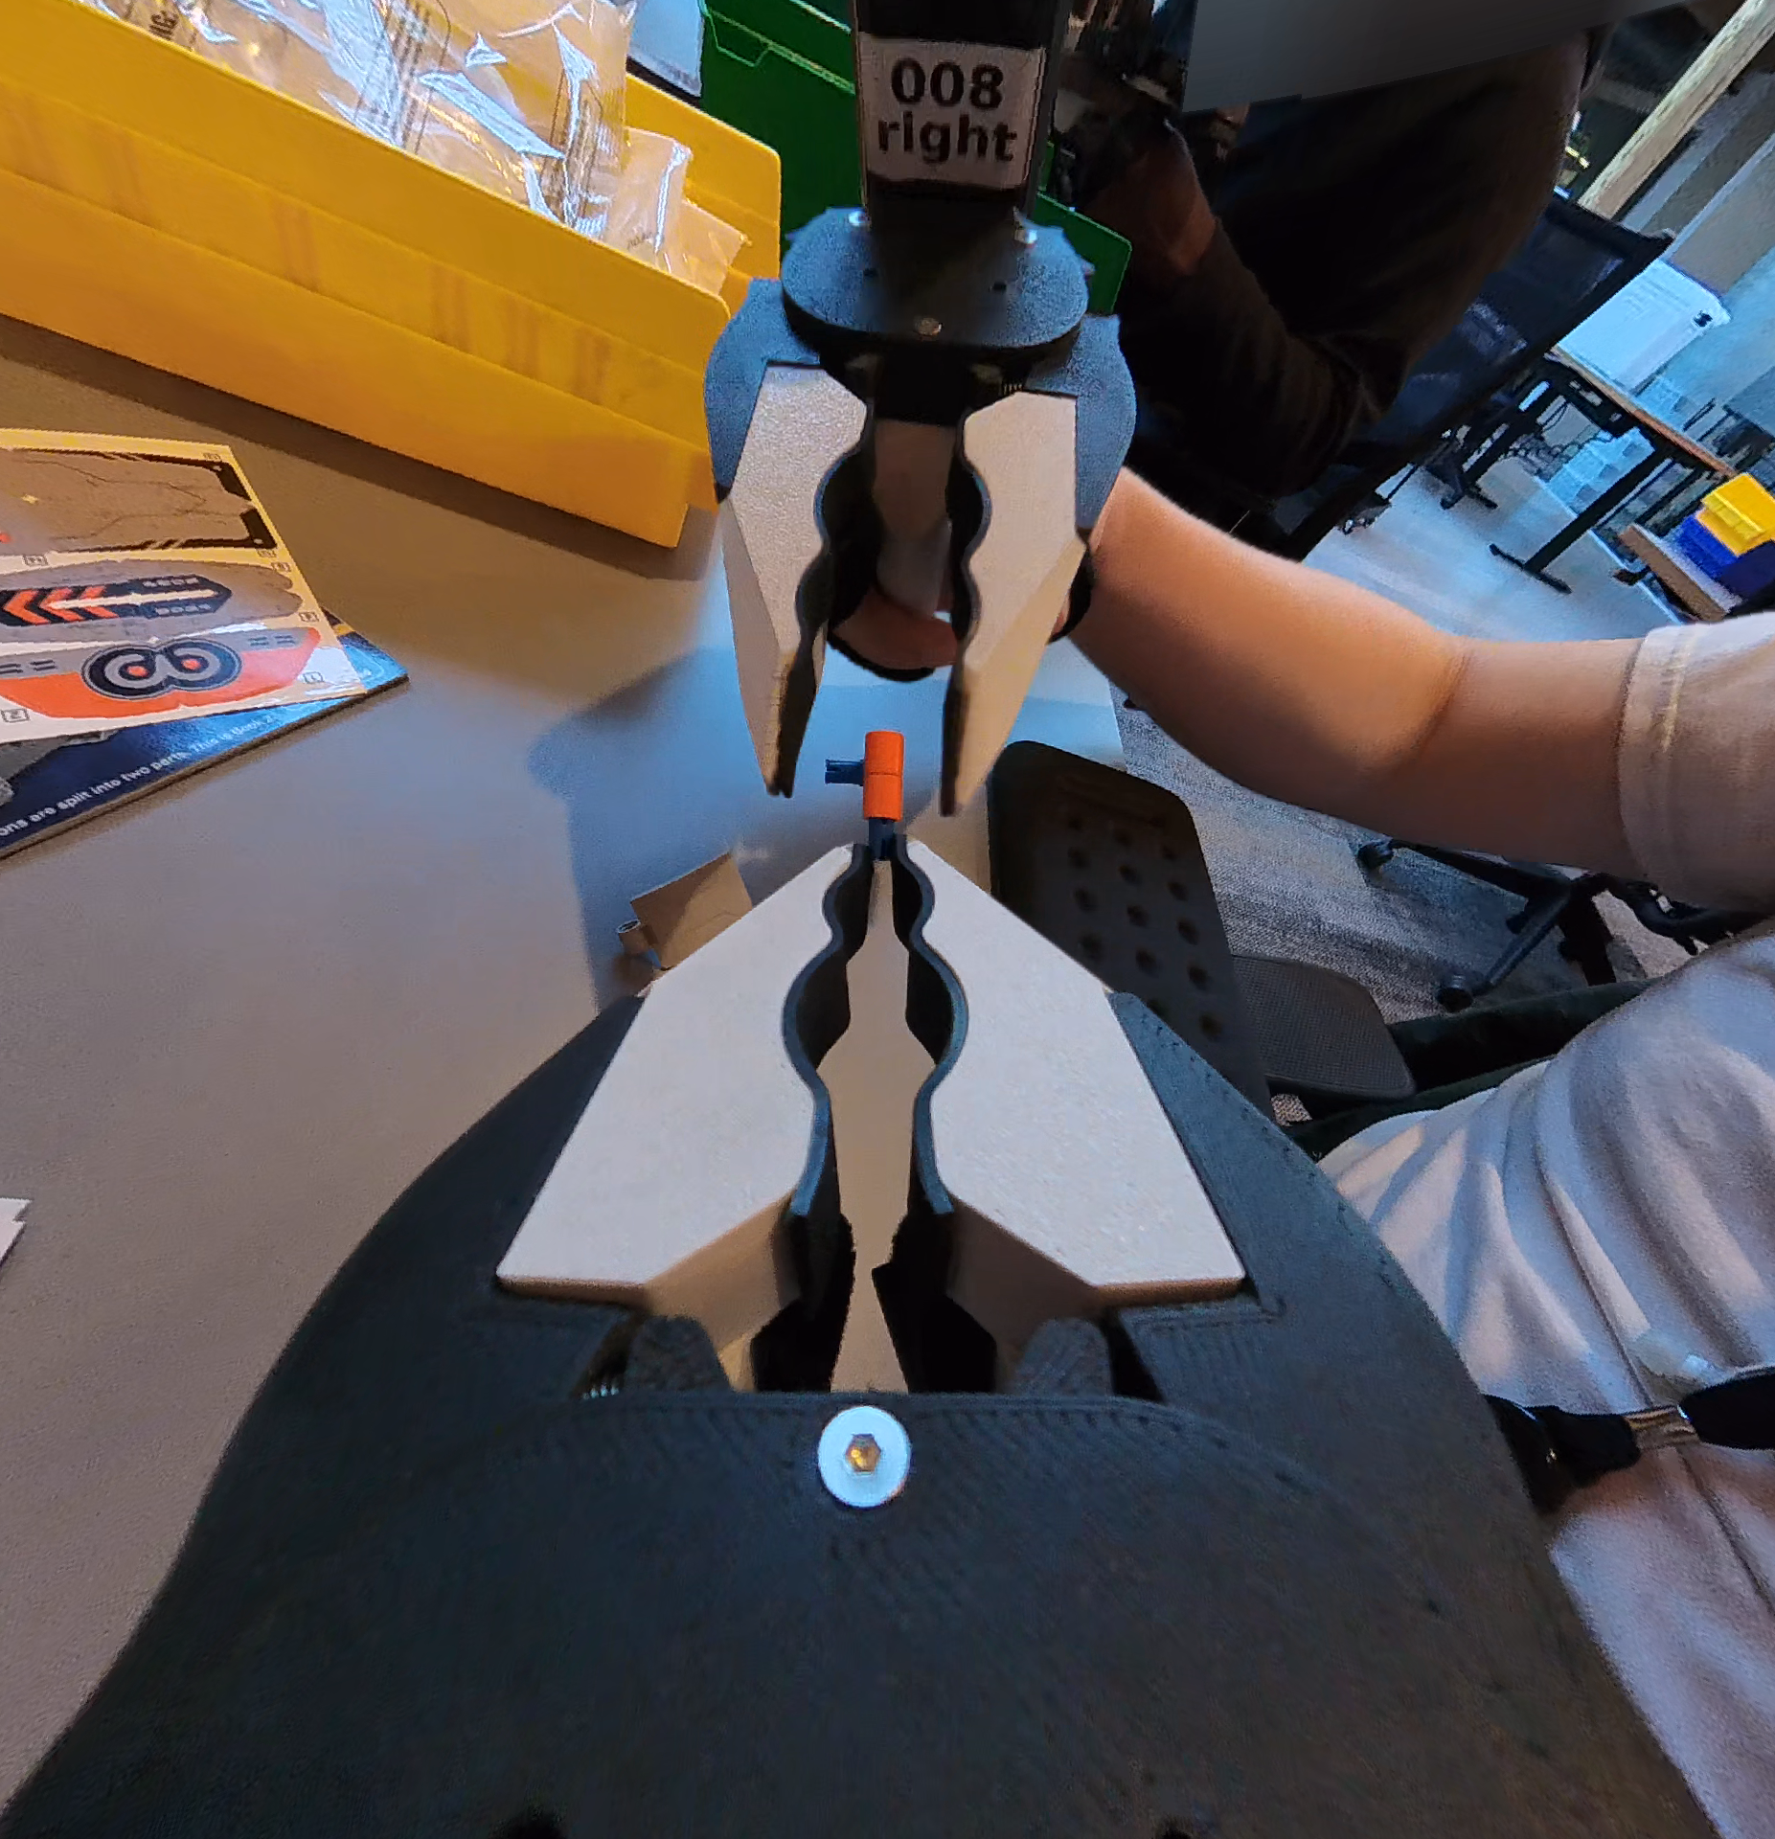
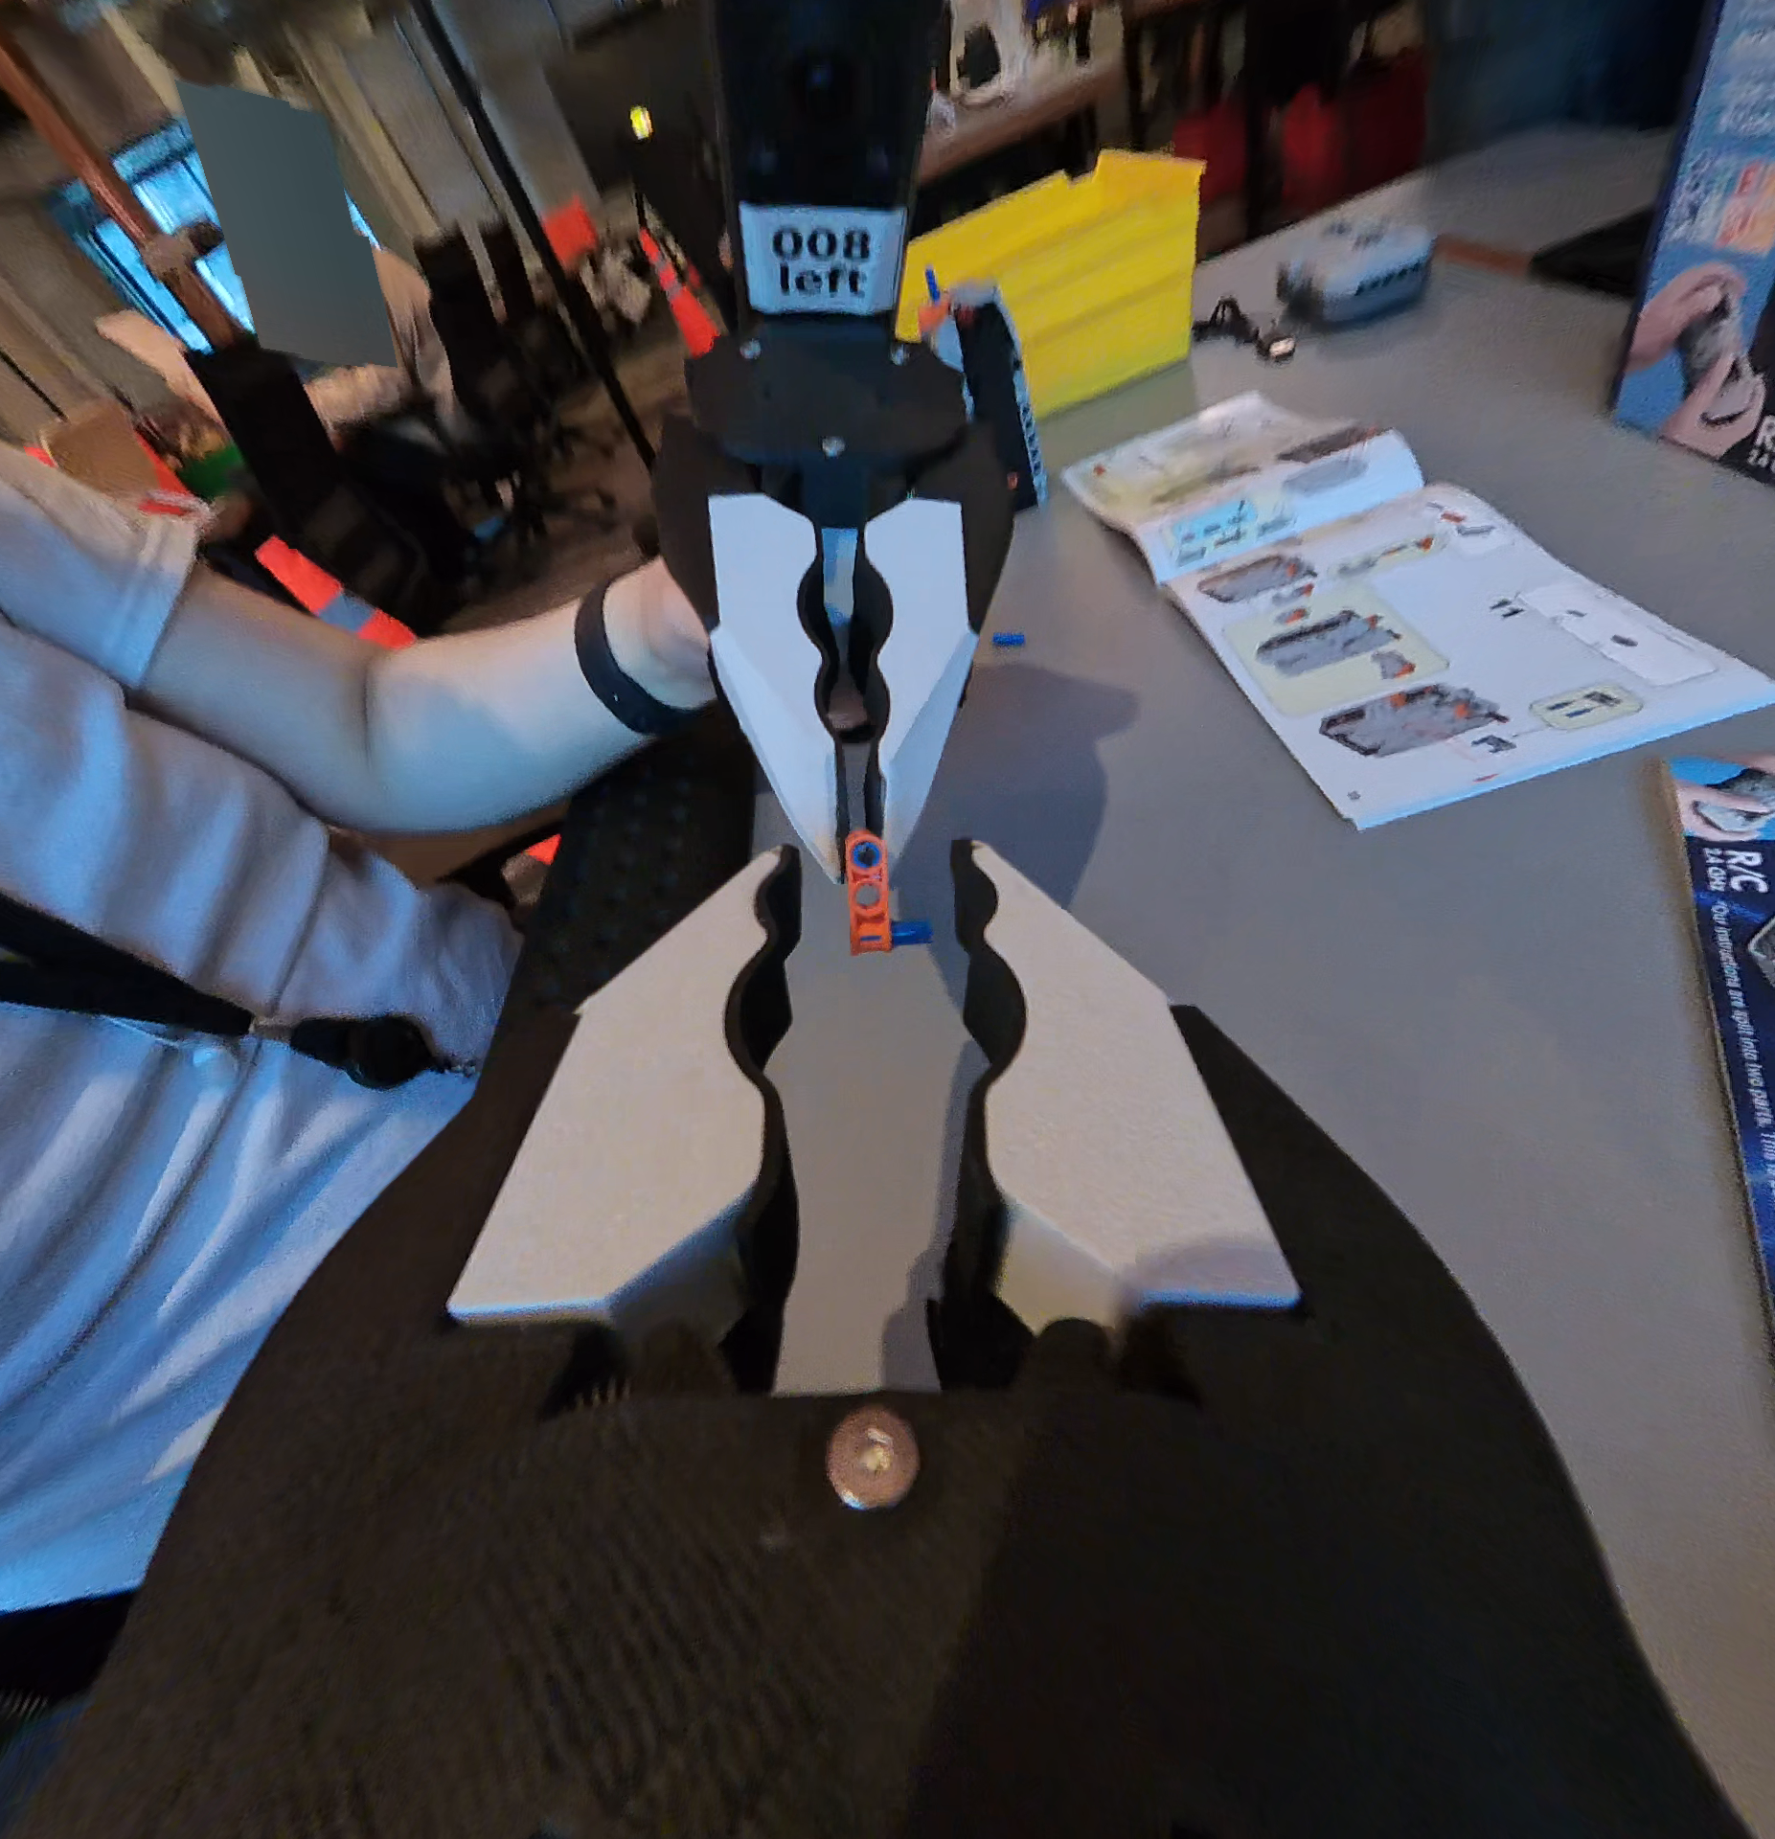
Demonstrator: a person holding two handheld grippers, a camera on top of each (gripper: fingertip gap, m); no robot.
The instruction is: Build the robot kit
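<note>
My left gripper [image 1: 878, 846] is shut at its tips on the blue pin end of a small orange connector [image 1: 883, 771], which it holds above the grey table [image 1: 266, 995]. A second blue pin [image 1: 843, 766] sticks out of the connector's side. In the right wrist view the left gripper [image 2: 858, 846] holds the orange connector [image 2: 868, 896] by its top end, and the side pin [image 2: 911, 930] points right. My right gripper [image 2: 873, 856] is open. Its fingers [image 2: 973, 876] stand on either side of the connector without touching it. It shows the same way in the left wrist view [image 1: 868, 791].
Yellow bins [image 1: 366, 299] with plastic bags stand at the back left. A sticker sheet [image 1: 117, 597] lies on a booklet. An open instruction booklet [image 2: 1411, 617], a box [image 2: 1719, 249], a loose blue pin [image 2: 1007, 639] and another yellow bin [image 2: 1062, 279] are on the table. A black chair [image 1: 1112, 896] stands at the table's edge.
</note>
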